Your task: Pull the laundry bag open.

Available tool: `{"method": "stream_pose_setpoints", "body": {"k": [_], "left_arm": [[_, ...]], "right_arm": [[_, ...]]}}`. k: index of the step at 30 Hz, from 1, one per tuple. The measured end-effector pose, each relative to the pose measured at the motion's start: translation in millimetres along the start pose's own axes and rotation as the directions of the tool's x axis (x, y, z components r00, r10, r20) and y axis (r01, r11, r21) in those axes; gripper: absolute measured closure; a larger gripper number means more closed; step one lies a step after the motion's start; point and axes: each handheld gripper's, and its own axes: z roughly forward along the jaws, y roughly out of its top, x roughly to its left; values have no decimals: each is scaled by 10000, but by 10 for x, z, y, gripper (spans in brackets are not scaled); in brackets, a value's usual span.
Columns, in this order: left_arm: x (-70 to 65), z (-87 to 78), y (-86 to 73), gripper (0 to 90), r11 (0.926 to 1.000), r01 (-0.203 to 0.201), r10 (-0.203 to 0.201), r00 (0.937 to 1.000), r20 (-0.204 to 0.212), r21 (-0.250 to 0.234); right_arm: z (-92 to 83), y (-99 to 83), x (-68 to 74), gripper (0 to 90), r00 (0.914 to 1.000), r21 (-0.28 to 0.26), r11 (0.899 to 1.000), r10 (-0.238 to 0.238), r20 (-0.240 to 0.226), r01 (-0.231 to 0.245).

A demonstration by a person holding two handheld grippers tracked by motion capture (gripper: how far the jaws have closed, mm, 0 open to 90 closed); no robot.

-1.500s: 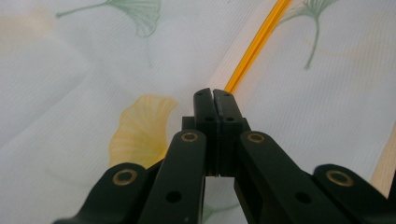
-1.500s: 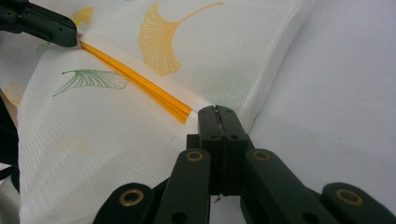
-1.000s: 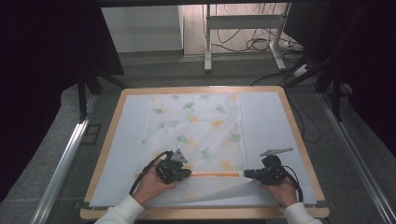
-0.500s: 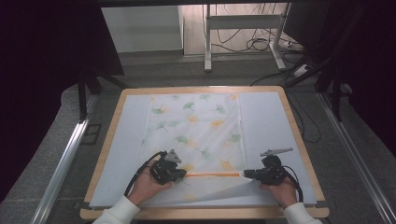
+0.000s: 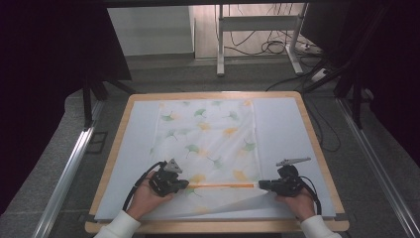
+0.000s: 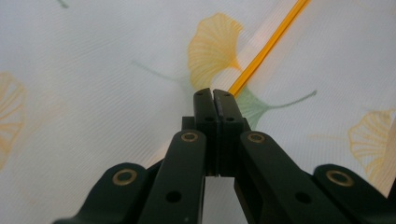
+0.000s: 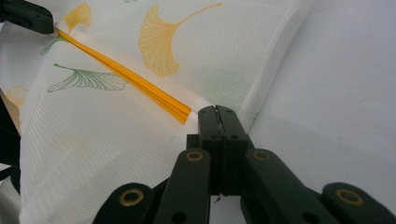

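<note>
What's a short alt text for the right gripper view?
Closed black tongs pinch the corner of a white cloth printed with yellow and green leaves, right where its orange edge stripe ends. The other tongs hold the stripe's far end, over a pale table cover.

Left tongs (image 5: 184,184), clamped on the cloth (image 5: 208,139) hem, now farther left, orange hem (image 5: 223,186) longer between hands.

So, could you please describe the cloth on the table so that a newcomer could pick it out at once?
On the wooden-rimmed table lies a pale mat, and on its middle a thin white cloth. It alone bears green and yellow ginkgo leaves, with an orange stripe along its lifted near edge.
</note>
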Motion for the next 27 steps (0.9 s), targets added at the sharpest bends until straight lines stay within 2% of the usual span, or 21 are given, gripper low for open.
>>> {"method": "stream_pose_setpoints", "body": {"k": [6,17,27], "left_arm": [[52,-49,-66,900,9998,217,-217,9997,-78,-49],[99,-123,-156,900,9993,361,-361,9986,-379,-18],[196,-210,-265,900,9980,635,-638,9970,-445,-69]], "right_arm": [[0,1,-1,900,10000,5,10000,3,-7,-3],[0,-2,0,900,10000,-17,10000,-54,9,54],[0,-2,-2,900,10000,-14,10000,-66,0,66]]}}
